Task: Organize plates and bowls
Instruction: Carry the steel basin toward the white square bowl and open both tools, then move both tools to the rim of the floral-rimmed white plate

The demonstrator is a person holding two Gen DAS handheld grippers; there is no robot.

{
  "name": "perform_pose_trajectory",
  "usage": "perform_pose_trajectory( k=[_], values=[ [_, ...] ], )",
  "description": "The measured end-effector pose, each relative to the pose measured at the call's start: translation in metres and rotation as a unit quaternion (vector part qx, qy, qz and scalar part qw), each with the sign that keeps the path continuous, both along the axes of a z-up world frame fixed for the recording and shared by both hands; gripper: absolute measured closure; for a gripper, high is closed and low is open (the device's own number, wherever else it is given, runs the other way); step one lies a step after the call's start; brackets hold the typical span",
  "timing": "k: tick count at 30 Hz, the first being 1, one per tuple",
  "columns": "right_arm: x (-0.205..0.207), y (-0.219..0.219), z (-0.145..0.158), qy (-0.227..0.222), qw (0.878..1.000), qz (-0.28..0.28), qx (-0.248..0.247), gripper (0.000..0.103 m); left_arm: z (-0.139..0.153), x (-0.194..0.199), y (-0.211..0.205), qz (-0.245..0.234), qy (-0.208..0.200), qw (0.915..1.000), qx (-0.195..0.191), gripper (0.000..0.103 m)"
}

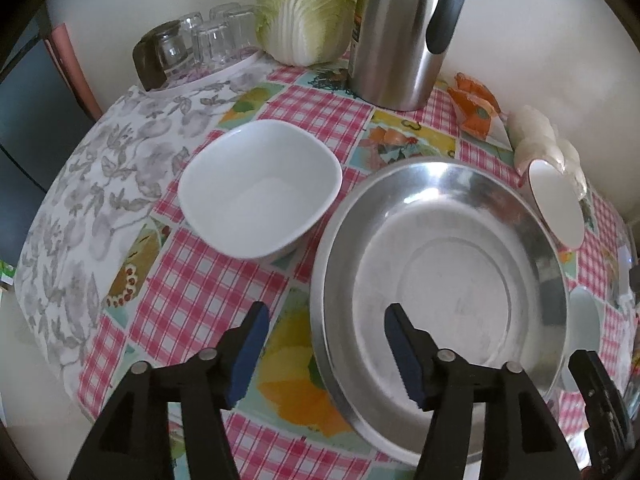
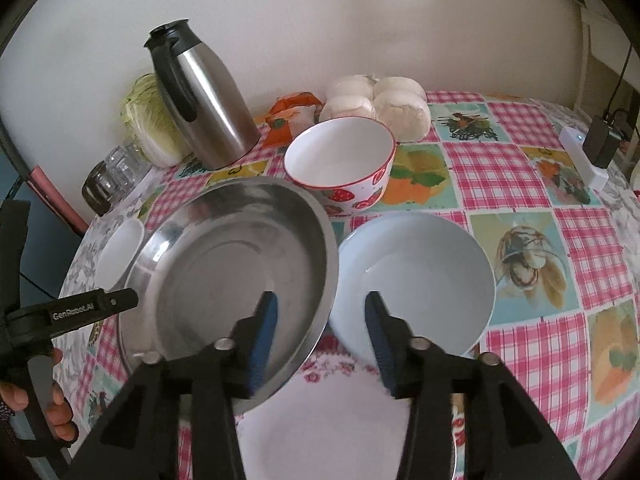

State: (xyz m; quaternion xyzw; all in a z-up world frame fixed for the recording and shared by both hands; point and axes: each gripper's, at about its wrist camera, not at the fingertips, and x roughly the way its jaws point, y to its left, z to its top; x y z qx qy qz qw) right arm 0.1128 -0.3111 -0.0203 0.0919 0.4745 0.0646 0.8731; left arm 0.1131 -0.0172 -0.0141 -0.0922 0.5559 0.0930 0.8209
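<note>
On tablecloth (image 1: 192, 280), steel basin (image 1: 440, 264) empty, square bowl (image 1: 260, 188) empty

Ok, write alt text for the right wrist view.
The open right gripper hangs over the near rim of a large steel plate, nothing between its pads. A pale blue bowl sits right of the plate, a strawberry-patterned bowl and steel thermos behind, on a checked tablecloth.

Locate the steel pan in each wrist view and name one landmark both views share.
Left wrist view: the steel pan fills the lower right, with the left gripper open astride its near-left rim.
Right wrist view: the steel pan lies left of centre, with the right gripper open astride its right rim.
Shared landmark: the steel thermos jug stands at the wall behind the pan in both.
</note>
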Motion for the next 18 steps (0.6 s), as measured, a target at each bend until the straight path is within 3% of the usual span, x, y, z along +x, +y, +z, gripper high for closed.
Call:
perform_pose_trajectory(
  k=[5, 11, 14, 18],
  values=[
    [-0.015, 0.004, 0.002, 0.003, 1.000, 0.003, -0.005, 0.044, 0.000, -0.013, -0.006, -0.010, 0.000, 0.9999, 0.003, 0.026],
    [-0.034, 0.003, 0.003, 0.005, 1.000, -0.003, -0.009, 0.030, 0.011, -0.034, -0.016, -0.021, -0.032, 0.9992, 0.014, 0.002],
    [-0.044, -0.004, 0.002, 0.011, 1.000, -0.017, -0.005, 0.020, 0.014, -0.044, -0.017, -0.022, -0.044, 0.9987, 0.010, 0.000],
    [-0.054, -0.011, 0.001, 0.018, 0.999, -0.031, 0.000, 0.020, 0.012, -0.056, -0.017, -0.018, -0.046, 0.9988, -0.008, 0.000]
  ],
)
